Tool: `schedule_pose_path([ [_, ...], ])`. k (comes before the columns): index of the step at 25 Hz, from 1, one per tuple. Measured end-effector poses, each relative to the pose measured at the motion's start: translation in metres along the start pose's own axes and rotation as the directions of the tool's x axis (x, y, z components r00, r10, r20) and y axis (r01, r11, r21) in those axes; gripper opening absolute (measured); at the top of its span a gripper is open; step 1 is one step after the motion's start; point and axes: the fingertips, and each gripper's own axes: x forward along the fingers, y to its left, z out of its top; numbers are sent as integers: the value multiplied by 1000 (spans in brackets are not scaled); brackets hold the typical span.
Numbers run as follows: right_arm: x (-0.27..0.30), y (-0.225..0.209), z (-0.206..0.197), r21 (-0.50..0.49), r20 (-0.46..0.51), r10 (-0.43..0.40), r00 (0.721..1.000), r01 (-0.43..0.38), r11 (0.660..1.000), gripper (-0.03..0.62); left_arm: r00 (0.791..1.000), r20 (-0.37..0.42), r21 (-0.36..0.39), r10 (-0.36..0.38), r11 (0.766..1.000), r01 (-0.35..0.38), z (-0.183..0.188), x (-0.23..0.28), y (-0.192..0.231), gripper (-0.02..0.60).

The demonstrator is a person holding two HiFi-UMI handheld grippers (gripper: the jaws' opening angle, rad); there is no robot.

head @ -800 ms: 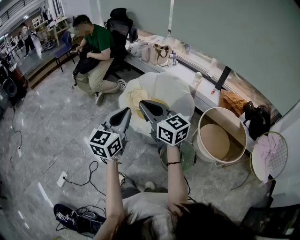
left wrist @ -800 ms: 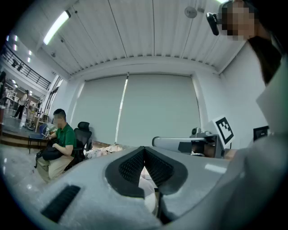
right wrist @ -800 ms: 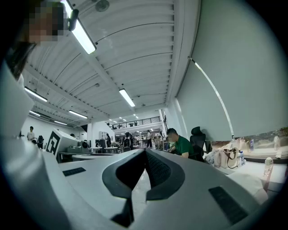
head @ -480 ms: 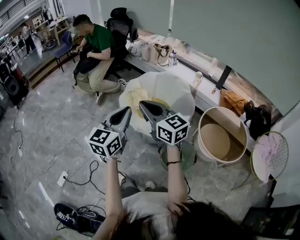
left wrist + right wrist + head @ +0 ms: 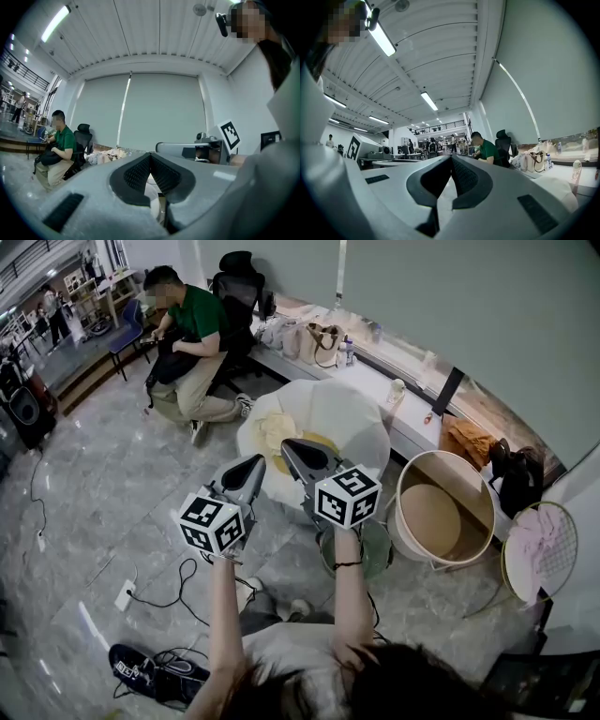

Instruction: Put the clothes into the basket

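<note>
On the white table's (image 5: 361, 413) left edge, cream clothes (image 5: 271, 431) lie ahead of the left gripper (image 5: 253, 463) and right gripper (image 5: 291, 446), jaws closed, empty.

The basket (image 5: 429, 519) on the right had its mouth open upward with nothing over it. A green tub (image 5: 379, 550) sat on the floor just beside it, between it and the white round counter (image 5: 330, 412). To the left, the grey floor (image 5: 108, 486) lay open apart from black cables (image 5: 155, 602) near. A crouching person (image 5: 192, 352) blocked the far left.
</note>
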Motion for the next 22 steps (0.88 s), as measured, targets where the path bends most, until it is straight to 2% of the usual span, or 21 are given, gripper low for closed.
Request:
schedule_pose_path([
  [8, 4, -10, -4, 33, 3, -3, 1000, 3, 999, 9, 999, -28, -18, 17, 1000, -18, -7, 4, 12, 11],
  [13, 14, -24, -8, 48, 3, -27, 1000, 27, 998, 8, 999, -41, -27, 3, 1000, -4, -13, 15, 24, 11],
  [22, 53, -59, -17, 71, -25, -69, 997, 70, 995, 9, 998, -55, -53, -23, 998, 20, -19, 44, 73, 11],
])
